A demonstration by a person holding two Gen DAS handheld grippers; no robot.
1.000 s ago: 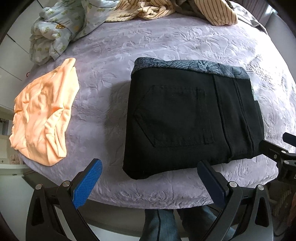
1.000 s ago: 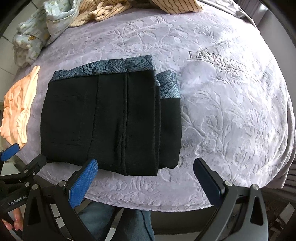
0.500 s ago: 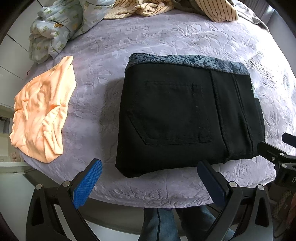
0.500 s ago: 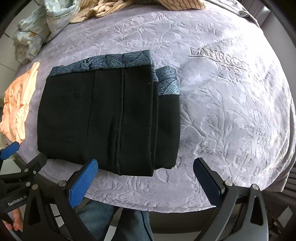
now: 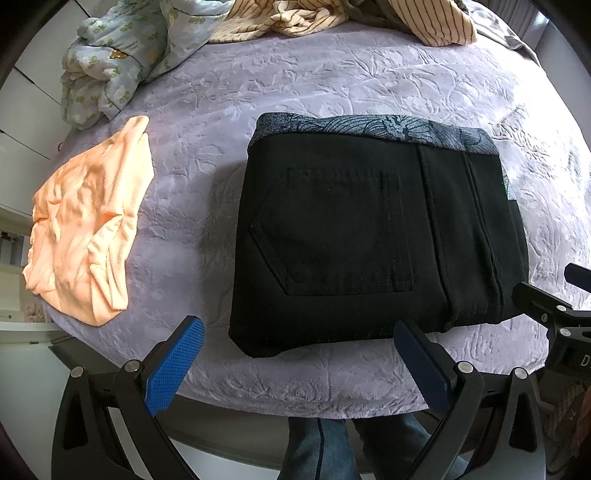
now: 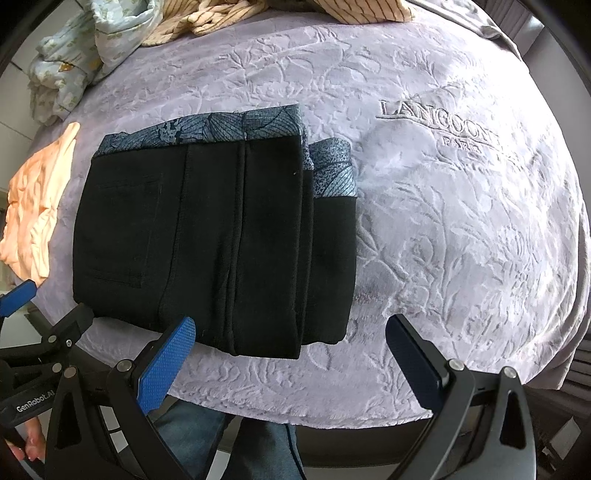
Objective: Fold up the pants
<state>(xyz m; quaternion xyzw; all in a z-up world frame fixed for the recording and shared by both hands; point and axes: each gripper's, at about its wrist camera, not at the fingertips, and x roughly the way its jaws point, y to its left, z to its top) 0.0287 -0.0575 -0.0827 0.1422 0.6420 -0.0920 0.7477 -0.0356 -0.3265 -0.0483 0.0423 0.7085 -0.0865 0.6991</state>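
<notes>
Black pants lie folded into a thick block on the purple blanket that covers the bed, close to the near edge where we stand. Our left gripper is wide open and holds nothing; the near edge of the pants sits just ahead of it, between its two blue pads. Our right gripper is wide open and empty too, and the right end of the pants lies just ahead of its left pad. The block runs longer from left to right, with the blue patterned waistband along the far edge. From the right gripper's camera we see one lower layer poking out past the right side, so the stack is not quite even. We think the fold is nearly done, and the right gripper is the nearer one to tidy that end. An orange cloth lies well apart on the left. A heap of other clothes sits at the far edge. We see no basket or box.
</notes>
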